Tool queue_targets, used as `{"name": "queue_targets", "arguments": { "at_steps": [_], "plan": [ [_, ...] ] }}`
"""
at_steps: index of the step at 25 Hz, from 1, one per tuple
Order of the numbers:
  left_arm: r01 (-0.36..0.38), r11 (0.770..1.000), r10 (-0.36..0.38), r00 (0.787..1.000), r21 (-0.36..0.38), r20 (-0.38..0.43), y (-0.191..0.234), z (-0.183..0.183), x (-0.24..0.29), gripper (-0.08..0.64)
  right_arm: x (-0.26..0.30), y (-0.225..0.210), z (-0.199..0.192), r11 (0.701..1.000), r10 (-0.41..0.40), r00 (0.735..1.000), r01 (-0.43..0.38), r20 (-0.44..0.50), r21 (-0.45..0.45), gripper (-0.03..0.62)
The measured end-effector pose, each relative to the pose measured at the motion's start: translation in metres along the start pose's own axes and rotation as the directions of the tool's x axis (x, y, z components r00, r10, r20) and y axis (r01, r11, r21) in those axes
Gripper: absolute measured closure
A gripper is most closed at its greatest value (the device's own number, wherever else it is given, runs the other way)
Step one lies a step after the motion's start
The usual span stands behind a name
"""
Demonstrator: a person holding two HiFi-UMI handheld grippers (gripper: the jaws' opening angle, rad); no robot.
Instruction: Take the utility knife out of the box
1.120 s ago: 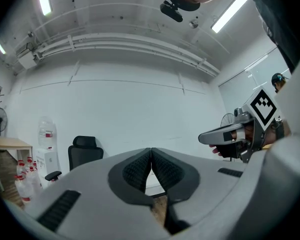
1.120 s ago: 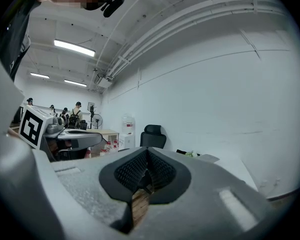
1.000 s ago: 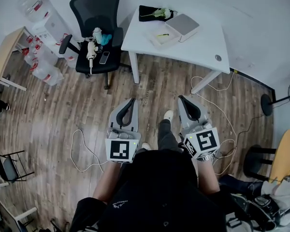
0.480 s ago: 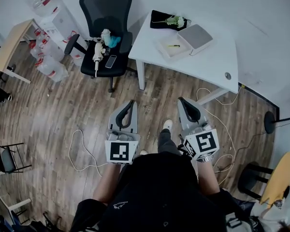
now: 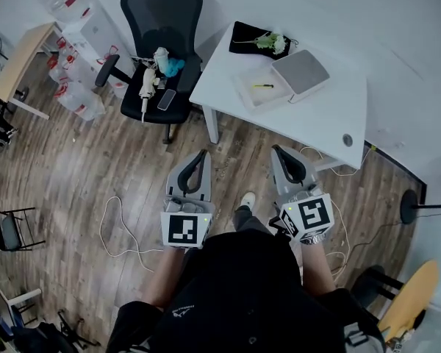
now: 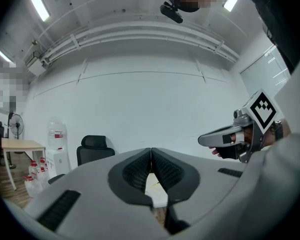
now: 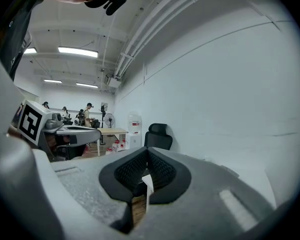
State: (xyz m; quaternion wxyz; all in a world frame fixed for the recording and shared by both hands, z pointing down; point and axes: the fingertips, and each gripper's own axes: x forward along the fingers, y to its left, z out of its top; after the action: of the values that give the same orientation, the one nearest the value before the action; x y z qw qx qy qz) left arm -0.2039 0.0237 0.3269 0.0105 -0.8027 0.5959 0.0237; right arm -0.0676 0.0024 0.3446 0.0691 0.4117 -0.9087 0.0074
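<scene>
Probably light, stiff and slick, the knife (image 5: 263,86) lies inside the open box (image 5: 248,98) on the table (image 5: 325,113), best pinched across its handle, while the left gripper (image 5: 201,154) and right gripper (image 5: 277,151), both closed on nothing, hang well short of that box.

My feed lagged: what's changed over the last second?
The person has moved toward the white table, so it and the open box with the utility knife show nearer in the head view. Nothing taken or let go. The left gripper and right gripper stay shut, empty, held ahead.
</scene>
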Motion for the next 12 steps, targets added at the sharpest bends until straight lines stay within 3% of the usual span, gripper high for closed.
{"name": "queue_targets", "arguments": {
  "at_steps": [12],
  "plan": [
    [-0.039,0.999,0.039,0.999,0.011,-0.015,-0.033,-0.008,0.101,0.554,0.045,-0.104,-0.003,0.996,0.085,0.996,-0.085,0.008,0.012,0.588]
  ]
}}
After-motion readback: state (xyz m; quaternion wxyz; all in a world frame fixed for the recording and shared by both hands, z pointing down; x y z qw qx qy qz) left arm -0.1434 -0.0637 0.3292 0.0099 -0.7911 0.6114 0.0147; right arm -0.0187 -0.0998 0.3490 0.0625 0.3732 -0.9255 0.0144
